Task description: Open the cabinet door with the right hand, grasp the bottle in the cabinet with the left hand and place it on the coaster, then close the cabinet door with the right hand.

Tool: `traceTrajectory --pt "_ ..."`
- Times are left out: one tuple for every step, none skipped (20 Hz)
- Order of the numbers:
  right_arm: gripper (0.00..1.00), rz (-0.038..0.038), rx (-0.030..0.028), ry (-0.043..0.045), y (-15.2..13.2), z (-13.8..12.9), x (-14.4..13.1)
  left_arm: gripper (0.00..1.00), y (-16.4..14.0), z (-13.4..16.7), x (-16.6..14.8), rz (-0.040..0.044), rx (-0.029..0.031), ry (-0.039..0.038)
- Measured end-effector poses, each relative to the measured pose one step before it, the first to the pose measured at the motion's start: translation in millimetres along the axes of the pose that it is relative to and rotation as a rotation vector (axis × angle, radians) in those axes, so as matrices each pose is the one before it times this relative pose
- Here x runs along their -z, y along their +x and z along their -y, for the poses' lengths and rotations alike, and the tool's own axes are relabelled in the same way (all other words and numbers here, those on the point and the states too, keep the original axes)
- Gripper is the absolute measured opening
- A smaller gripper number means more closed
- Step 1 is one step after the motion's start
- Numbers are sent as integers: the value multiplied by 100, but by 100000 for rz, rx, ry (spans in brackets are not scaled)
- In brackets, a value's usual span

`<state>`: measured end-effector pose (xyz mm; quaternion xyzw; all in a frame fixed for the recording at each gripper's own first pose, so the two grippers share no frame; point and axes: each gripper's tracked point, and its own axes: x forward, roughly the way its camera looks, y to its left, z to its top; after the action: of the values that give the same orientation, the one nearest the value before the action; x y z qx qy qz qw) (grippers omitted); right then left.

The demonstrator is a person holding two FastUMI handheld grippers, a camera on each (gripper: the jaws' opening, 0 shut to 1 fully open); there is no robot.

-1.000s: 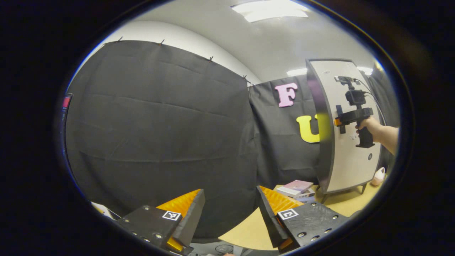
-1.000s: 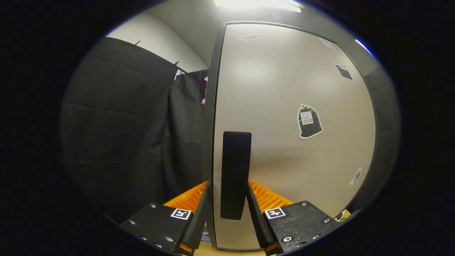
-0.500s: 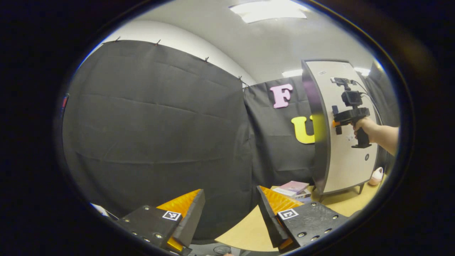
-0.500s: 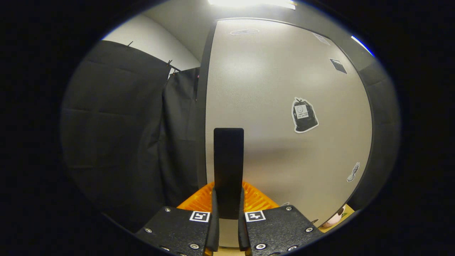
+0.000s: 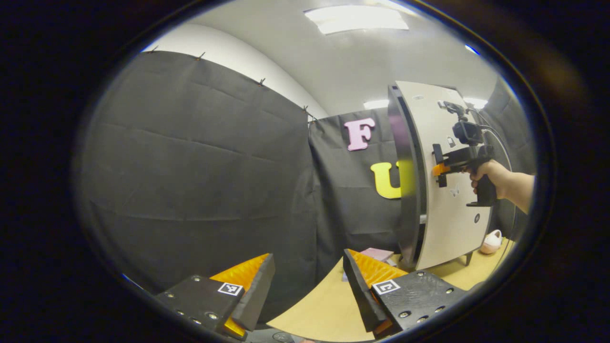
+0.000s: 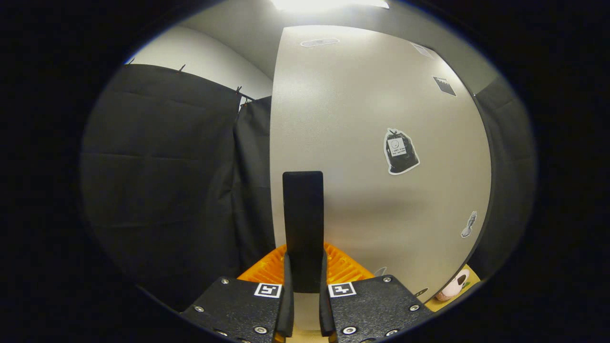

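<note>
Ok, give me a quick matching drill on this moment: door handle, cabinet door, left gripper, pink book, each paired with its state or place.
Things:
1. door handle
2. cabinet door
3. left gripper
4. pink book

States or places:
A. fingers apart, holding nothing
B. lying on the table by the cabinet's foot
C. clamped between the right gripper's fingers
D. swung slightly ajar, a gap showing at its edge

Pairs: 1-C, 2-D, 3-A, 4-B
</note>
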<state>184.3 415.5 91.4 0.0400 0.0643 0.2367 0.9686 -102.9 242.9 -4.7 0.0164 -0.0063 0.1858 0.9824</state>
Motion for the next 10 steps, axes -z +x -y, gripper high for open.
traceTrajectory --pt "22 69 -1028 125 -178 19 75 87 123 600 -152 263 1114 44" --pt "22 67 -1026 -1 -191 -9 -9 87 -27 643 -38 208 1261 -2" --pt "22 58 -1000 -21 -177 254 67 87 161 531 -100 42 1291 -150" --pt "22 18 -1026 157 -136 141 54 83 168 874 171 -178 1373 -238" --pt "22 -75 -1108 275 13 50 62 83 164 645 -48 -166 1109 -62" --pt "22 -115 -1220 146 -134 79 -47 83 52 507 -125 242 684 91" --pt "22 3 -1223 253 -52 228 -3 83 65 442 -267 289 383 97" --pt "22 -14 -1297 276 -148 137 -37 87 -24 464 -109 -103 141 12" --pt "22 51 -1435 -74 -170 181 -170 83 -6 550 -199 -8 501 -299" --pt "22 93 -1525 -116 -160 171 -69 83 7 1021 -151 209 1018 -312"
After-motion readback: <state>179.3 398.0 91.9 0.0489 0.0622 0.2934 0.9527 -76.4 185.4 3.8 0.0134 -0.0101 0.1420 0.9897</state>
